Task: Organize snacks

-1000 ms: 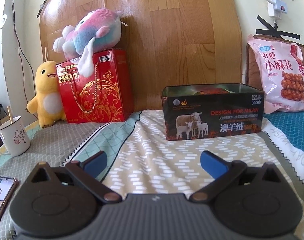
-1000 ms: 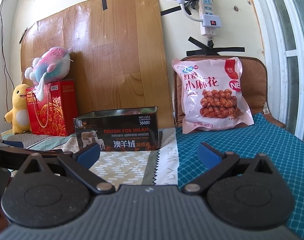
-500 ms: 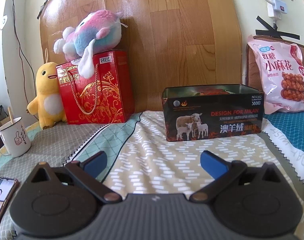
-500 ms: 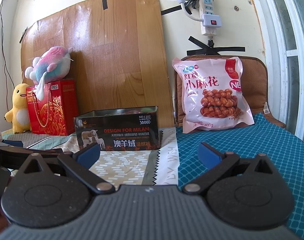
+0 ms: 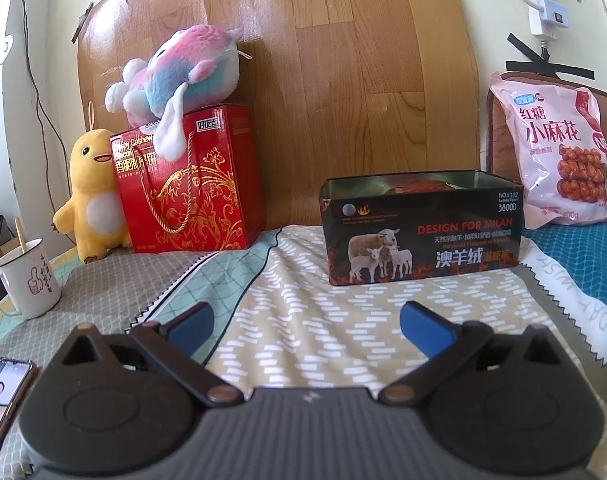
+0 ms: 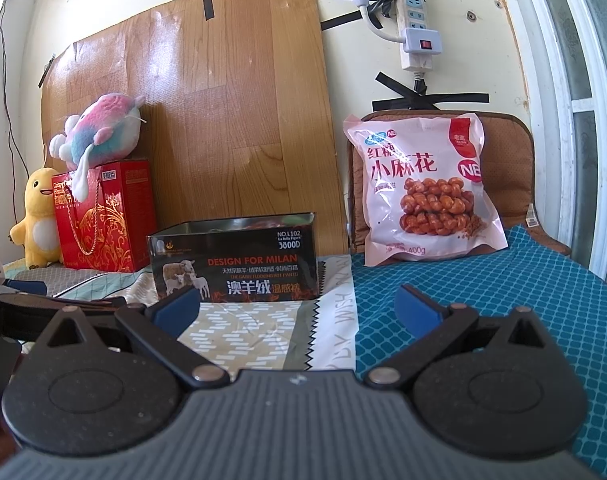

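Note:
A pink snack bag (image 6: 421, 188) of fried dough twists leans upright against a brown cushion (image 6: 507, 168) at the back right; it also shows in the left wrist view (image 5: 555, 160). An open dark tin box (image 5: 419, 228) with sheep printed on it stands on the cloth, also in the right wrist view (image 6: 235, 260). A red cashew biscuit box (image 5: 191, 184) stands at the back left. My left gripper (image 5: 305, 326) is open and empty, short of the tin. My right gripper (image 6: 297, 310) is open and empty, between the tin and the bag.
A pastel plush (image 5: 179, 76) lies on the red box, with a yellow plush duck (image 5: 91, 196) beside it. A white mug (image 5: 25, 276) and a phone (image 5: 1, 392) lie at the left. A wooden board (image 5: 343, 80) leans on the wall. A power strip (image 6: 415, 28) hangs above.
Both grippers have drifted slightly; the scene sits a little lower in the left wrist view. Nothing was grasped or moved.

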A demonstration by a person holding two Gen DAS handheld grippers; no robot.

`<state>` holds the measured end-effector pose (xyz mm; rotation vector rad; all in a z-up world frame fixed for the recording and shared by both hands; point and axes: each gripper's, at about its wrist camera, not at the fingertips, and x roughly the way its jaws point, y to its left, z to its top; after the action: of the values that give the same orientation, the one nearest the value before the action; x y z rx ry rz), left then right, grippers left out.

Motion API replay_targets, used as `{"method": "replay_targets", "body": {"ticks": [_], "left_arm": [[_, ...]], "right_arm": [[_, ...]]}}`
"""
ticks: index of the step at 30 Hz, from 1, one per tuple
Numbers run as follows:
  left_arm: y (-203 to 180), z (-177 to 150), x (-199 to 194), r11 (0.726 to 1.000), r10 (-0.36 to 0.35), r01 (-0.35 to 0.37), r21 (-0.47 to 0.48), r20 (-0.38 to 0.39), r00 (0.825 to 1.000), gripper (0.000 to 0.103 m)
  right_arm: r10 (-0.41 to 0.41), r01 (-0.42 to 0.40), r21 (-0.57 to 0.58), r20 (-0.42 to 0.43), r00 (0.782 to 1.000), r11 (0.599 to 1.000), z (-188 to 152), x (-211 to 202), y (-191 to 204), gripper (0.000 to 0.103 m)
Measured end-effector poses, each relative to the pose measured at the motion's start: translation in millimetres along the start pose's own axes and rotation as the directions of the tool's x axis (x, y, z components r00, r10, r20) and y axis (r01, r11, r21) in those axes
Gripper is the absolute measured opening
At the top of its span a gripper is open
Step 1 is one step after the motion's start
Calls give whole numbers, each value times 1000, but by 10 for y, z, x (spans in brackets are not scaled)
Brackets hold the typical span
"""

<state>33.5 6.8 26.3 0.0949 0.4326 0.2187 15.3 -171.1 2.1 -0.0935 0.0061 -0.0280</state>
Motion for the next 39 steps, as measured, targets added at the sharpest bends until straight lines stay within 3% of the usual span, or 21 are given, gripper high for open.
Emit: {"method": "replay_targets", "body": {"ticks": [14, 22, 32, 39], "left_arm": [[-6, 35, -42, 1000, 17, -17, 11, -10, 1000, 103], [66, 33, -193, 999, -35, 32, -39, -80, 996, 103], [136, 99, -408, 997, -43, 40, -63, -53, 998, 103], [202, 116, -465, 994, -61, 53, -96, -80, 995, 103]], "right_arm": [[3, -3, 7, -3, 1000, 1000, -3, -3, -9, 103], [9, -9, 20, -2, 1000, 1000, 4, -24, -35, 103], [8, -8, 19, 0, 1000, 1000, 10, -41, -38, 103], [4, -4, 16, 0, 1000, 1000, 14, -41, -37, 103]]}}
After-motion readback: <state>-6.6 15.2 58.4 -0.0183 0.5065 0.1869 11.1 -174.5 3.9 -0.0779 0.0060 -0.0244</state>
